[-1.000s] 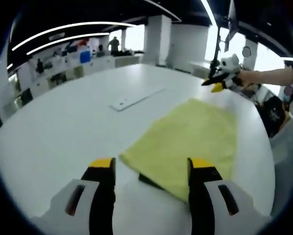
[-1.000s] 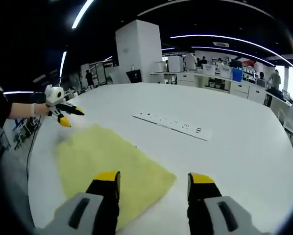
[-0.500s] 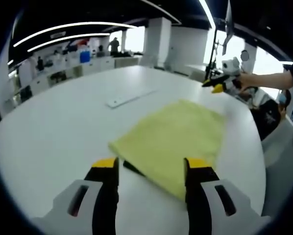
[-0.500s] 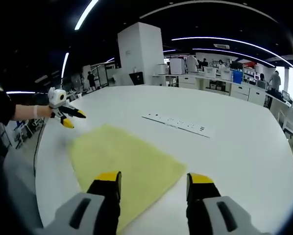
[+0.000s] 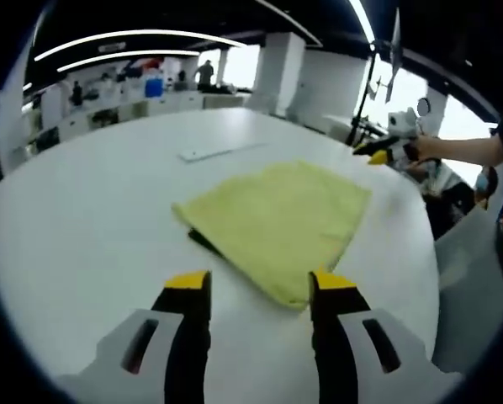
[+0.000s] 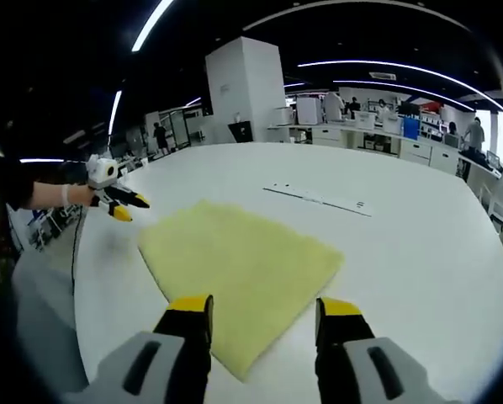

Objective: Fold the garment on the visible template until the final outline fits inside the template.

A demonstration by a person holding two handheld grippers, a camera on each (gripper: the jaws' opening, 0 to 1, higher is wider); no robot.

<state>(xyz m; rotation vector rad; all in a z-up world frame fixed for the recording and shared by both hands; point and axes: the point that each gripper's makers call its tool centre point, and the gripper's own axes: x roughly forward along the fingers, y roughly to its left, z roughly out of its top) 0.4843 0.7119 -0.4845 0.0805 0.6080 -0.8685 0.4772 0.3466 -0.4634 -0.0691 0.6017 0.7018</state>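
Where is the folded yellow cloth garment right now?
The folded yellow cloth garment lies flat on the white round table, just ahead of the left gripper and the right gripper, nearer than the white power strip.

The garment (image 5: 278, 224) is seen as soft, matt yellow cloth with a slightly napped surface. The bench (image 5: 83, 219) is finished smooth and white, with a faint sheen at 12 o'clock.

A large white round table (image 5: 83, 219) carries the workspace. A folded yellow garment (image 5: 277, 219) lies flat on it, with a dark edge (image 5: 203, 242) showing beneath one corner. A white power strip (image 6: 319, 199) lies well apart from it.
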